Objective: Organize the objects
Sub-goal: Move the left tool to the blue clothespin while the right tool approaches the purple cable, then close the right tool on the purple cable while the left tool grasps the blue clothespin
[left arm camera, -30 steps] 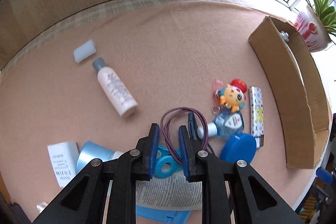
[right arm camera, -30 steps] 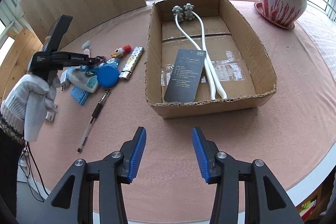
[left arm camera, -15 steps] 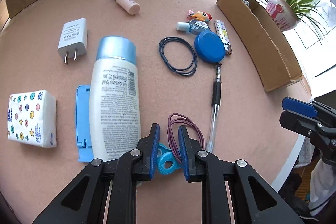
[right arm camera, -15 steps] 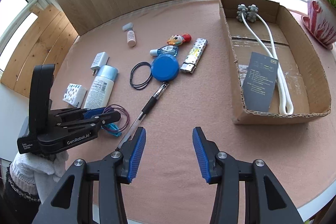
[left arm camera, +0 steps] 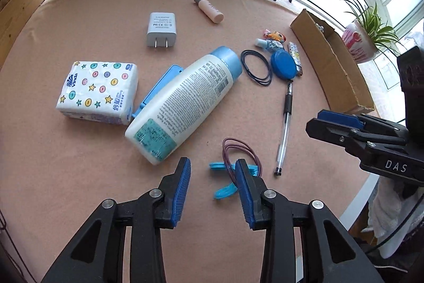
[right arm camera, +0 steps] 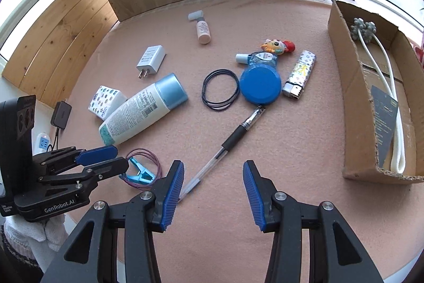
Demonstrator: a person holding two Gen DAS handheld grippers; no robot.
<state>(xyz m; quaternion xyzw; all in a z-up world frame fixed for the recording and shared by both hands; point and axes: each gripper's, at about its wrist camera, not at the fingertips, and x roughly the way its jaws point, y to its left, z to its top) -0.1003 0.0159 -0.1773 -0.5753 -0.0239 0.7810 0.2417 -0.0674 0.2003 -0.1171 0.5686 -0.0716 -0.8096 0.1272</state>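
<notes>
Both my grippers, left (left arm camera: 212, 186) and right (right arm camera: 213, 187), gape empty; purple band (left arm camera: 242, 150) tangled on blue clip (left arm camera: 228, 178) may snag my left finger.

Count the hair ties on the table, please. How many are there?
2. A dark hair tie lies left of the blue round lid. A purple hair tie lies around the blue clip, at the open left gripper. Others may be hidden.

"Vinda" printed on the tissue pack (left arm camera: 98, 92), "DAS" marked on the right gripper (left arm camera: 336, 123), "GenRobot.AI" marked on the left gripper (right arm camera: 106, 158)
</notes>
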